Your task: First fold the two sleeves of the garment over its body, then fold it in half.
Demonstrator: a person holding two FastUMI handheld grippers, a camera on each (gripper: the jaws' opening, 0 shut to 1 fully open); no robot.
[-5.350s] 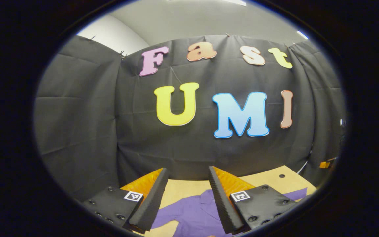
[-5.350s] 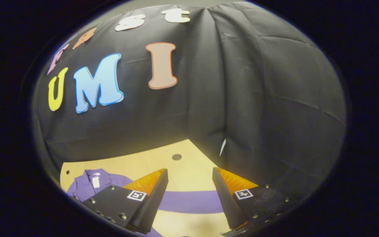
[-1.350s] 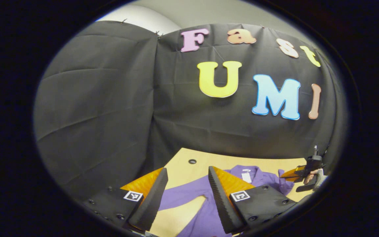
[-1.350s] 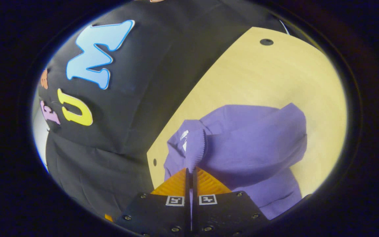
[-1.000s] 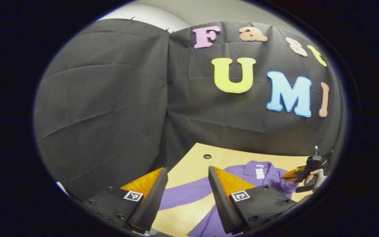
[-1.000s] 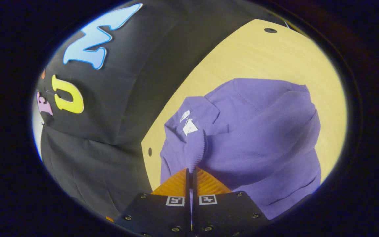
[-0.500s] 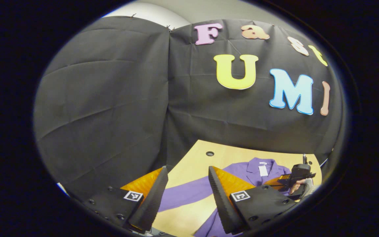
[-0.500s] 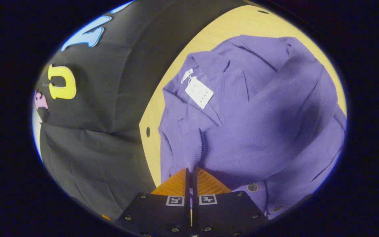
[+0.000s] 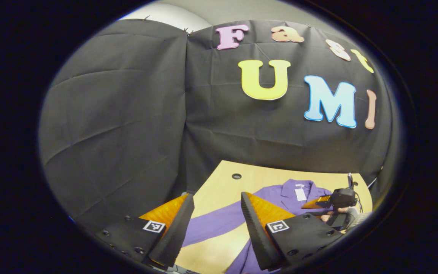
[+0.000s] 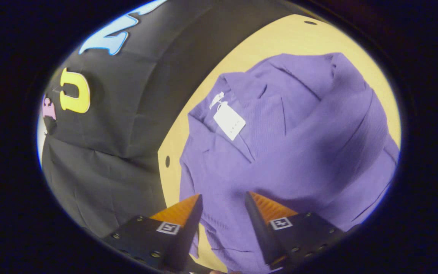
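Where the right gripper (image 10: 222,201) hangs low over the purple garment (image 10: 287,152), its jaws stand apart with cloth showing between them, and nothing is pinched. The right gripper view looks almost straight down on the garment, which lies on the tan table (image 10: 280,42) with one sleeve (image 10: 340,140) laid across its body. That view makes out the collar, a white tag (image 10: 229,121) at the neck, and the ribbed knit of the cloth.

The left gripper view looks across from lower down and farther off. There the left gripper (image 9: 216,200) is wide open and holds nothing, above the table's (image 9: 219,194) near part. Between and beyond its fingers the other sleeve (image 9: 219,222) lies stretched out flat on the wood, away from the body. The same view takes in the right gripper (image 9: 314,204) from the side, held in a hand (image 9: 335,217) over the garment's (image 9: 280,194) chest near the tag (image 9: 300,194). A round hole (image 9: 236,176) in the tabletop sits near the black cloth wall (image 9: 127,114).
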